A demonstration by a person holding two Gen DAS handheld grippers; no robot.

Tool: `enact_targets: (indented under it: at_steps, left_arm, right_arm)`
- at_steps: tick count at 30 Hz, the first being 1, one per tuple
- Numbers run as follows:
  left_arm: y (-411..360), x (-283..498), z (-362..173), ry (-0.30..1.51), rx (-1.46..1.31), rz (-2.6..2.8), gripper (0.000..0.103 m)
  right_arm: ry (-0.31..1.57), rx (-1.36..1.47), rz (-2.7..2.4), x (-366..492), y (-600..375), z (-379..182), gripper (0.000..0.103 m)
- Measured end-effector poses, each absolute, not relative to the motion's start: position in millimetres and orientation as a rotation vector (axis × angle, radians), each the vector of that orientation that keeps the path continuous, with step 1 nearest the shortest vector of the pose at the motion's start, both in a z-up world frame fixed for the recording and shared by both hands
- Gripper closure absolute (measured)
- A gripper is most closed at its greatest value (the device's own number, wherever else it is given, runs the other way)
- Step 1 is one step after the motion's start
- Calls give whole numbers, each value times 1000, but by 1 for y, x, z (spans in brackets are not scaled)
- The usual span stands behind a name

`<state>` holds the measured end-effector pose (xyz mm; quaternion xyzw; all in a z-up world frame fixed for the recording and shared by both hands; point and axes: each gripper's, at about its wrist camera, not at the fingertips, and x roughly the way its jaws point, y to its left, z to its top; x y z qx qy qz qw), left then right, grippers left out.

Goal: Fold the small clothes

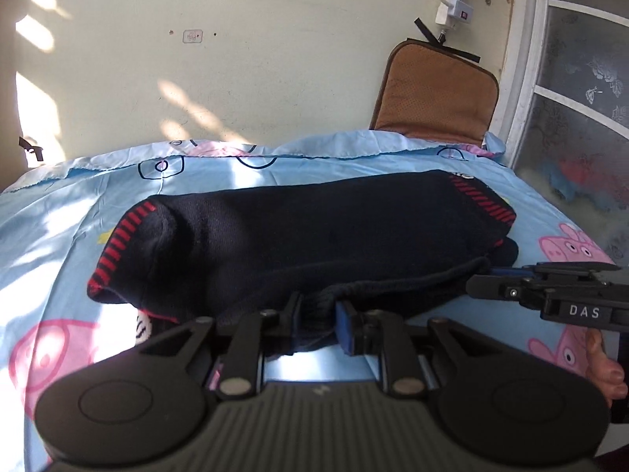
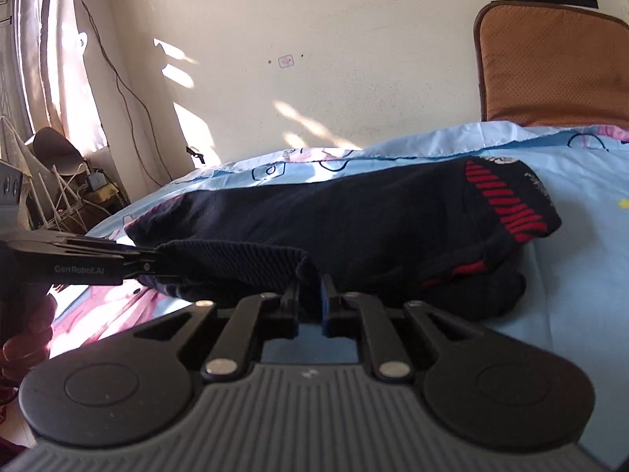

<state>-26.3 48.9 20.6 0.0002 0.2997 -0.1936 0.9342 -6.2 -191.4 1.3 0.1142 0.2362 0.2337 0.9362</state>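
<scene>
Left gripper (image 1: 318, 314) was right up close in its own view, and its jaws stood only a little apart with the ribbed hem of the dark sweater (image 1: 314, 232) sitting between them. The knit bunched up in that narrow gap; whether the pads were really pressing on it, I couldn't tell from here. Over on the right gripper (image 2: 310, 295) it was the same story: jaws nearly together, a fold of that same ribbed edge between them, the grip itself unclear.

Just beyond both sets of jaws the sweater lay folded into a long dark bundle, stretched crosswise ahead of them on the bed sheet (image 1: 47, 244). Red-striped trim showed at both ends of the bundle, one band off to the left of the left jaws and another far to the right. In the left wrist view the right gripper came in from the right side, level with the near hem, and the fingers (image 1: 605, 369) of the hand holding it showed below it. In the right wrist view the left gripper reached in from the left, its tip at the hem.

Further on, the light blue sheet with pink cartoon pigs ran out to a loose, rumpled edge. Past that edge a brown cushion (image 2: 550, 63) leaned against the pale wall (image 1: 275, 59), off to the right of the jaws, and patches of sunlight fell across wall and sheet.
</scene>
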Motion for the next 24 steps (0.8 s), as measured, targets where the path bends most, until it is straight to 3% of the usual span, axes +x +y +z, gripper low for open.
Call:
enact_targets:
  at_steps: [2, 3, 8, 14, 24]
  left_arm:
    - [63, -38, 35, 553, -49, -423, 65]
    - [72, -41, 44, 518, -85, -420, 62]
    - [87, -17, 56, 502, -188, -356, 64]
    - [54, 26, 2, 705, -43, -234, 64]
    - [45, 16, -9, 662, -3, -177, 62]
  right_arm:
    - [463, 291, 512, -13, -208, 7, 68]
    - [436, 322, 508, -16, -217, 11, 67]
    - [375, 431, 448, -5, -229, 26, 66]
    - [586, 396, 417, 25, -197, -16, 68]
    - [432, 436, 390, -8, -220, 13, 66]
